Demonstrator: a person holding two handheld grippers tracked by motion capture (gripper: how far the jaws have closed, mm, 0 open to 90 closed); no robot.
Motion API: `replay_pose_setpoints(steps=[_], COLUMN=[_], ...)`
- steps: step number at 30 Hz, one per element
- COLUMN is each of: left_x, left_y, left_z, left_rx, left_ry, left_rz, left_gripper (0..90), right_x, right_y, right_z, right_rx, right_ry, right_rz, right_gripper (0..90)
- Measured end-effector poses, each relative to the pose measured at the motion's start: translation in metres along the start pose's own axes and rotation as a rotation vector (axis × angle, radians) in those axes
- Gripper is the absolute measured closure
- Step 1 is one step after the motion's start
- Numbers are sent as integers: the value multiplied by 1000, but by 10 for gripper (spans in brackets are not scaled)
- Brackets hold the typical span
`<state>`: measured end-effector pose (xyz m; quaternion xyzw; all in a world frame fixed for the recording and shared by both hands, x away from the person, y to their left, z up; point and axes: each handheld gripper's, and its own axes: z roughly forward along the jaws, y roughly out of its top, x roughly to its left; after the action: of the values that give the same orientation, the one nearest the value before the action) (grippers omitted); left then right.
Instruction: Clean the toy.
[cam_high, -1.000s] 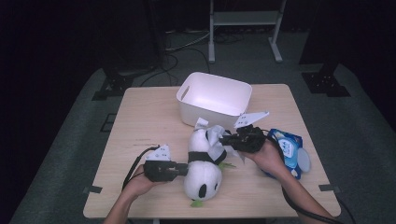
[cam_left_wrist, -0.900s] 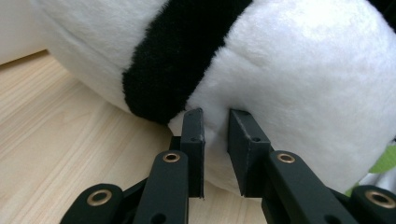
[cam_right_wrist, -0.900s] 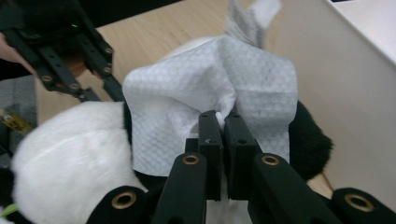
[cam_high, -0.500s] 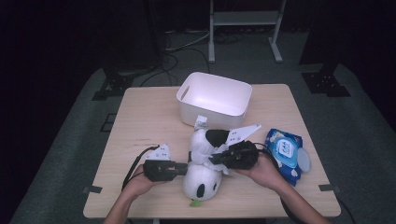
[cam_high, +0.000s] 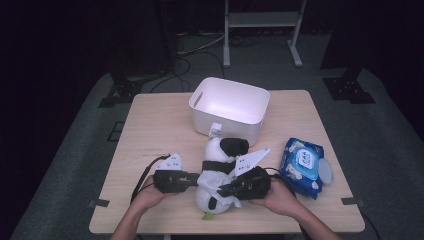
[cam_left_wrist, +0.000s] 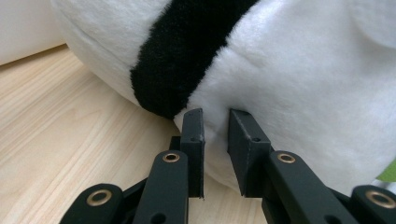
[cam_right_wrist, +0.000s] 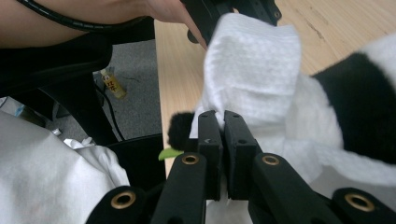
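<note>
The white tub (cam_high: 230, 106) at twelve o'clock on the table (cam_high: 150, 130) holds nothing that shows. A plush panda (cam_high: 218, 172) lies just in front of it, at six o'clock from the tub, with a wet-wipes pack (cam_high: 301, 165) at three o'clock from the toy. The left gripper (cam_high: 192, 179) pinches the panda's white fur at its nine o'clock side, jaws nearly together. The right gripper (cam_high: 224, 192) is clamped on a white wipe (cam_right_wrist: 252, 65) draped over the panda. Since a second ago, the right gripper has shifted from beside the pack onto the panda's body.
</note>
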<state>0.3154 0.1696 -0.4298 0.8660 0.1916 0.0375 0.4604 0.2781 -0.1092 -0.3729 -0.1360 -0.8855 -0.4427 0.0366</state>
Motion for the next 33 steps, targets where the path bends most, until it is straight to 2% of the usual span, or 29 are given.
replay_pose_setpoints(steps=[8, 10, 15, 19, 22, 26, 29, 31, 33], left_x=[2, 2, 2, 3, 3, 2, -2, -5, -5], left_y=[-3, -4, -5, -6, -6, -7, -6, -4, -4], left_z=[-3, -3, -4, -4, -5, -5, -5, -5, -6], left_rx=[5, 5, 6, 10, 10, 15, 21, 35, 37], left_ry=[18, 21, 25, 29, 25, 21, 19, 25, 19], left_rz=[-13, -15, -18, -20, -27, -23, -14, 0, -3], left_gripper=[755, 755, 756, 755, 756, 756, 782, 786, 784], right_x=[-8, -11, -13, -20, -24, -19, -19, -20, -23], right_y=[-14, -16, -18, -22, -24, -23, -23, -24, -23], right_z=[1, 1, 2, 2, 1, 2, 4, 5, 4], right_rx=[19, 14, 22, 29, 20, 14, 24, 22, 16], right_ry=[-41, -39, -69, -102, -96, -83, -92, -99, -107], right_rz=[25, 38, 34, 41, 64, 55, 43, 44, 51], right_gripper=[861, 861, 862, 862, 862, 861, 862, 863, 862])
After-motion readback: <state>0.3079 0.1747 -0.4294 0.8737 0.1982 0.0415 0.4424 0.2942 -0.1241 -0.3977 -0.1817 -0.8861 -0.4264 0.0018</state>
